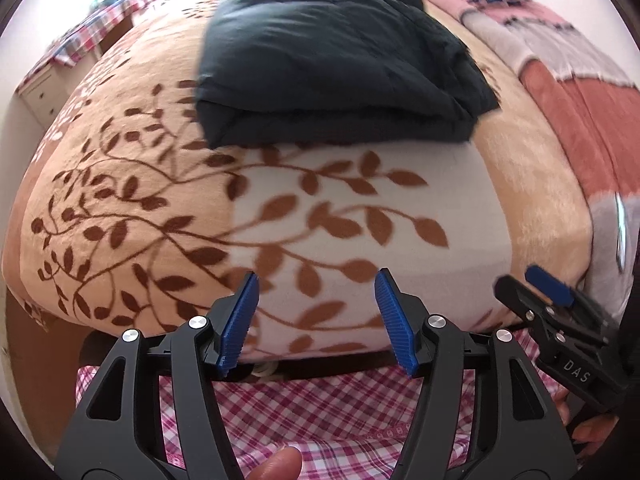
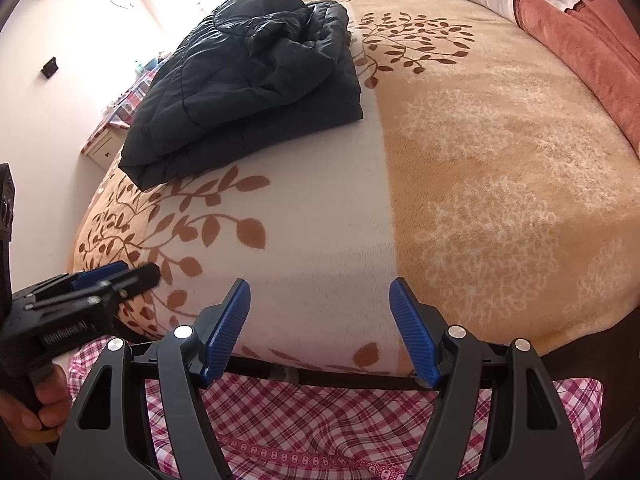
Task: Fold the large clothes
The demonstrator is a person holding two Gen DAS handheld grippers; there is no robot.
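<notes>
Nearest the person, the left claw (image 1: 316,320) and right claw (image 2: 320,326) hang side by side over the bed's (image 2: 480,184) near edge, both spread wide with nothing between the pads. The dark padded jacket (image 2: 248,84) lies well beyond at twelve o'clock, folded into what looks like a thick, puffy bundle. Any further tidying should press trapped air out evenly.
</notes>
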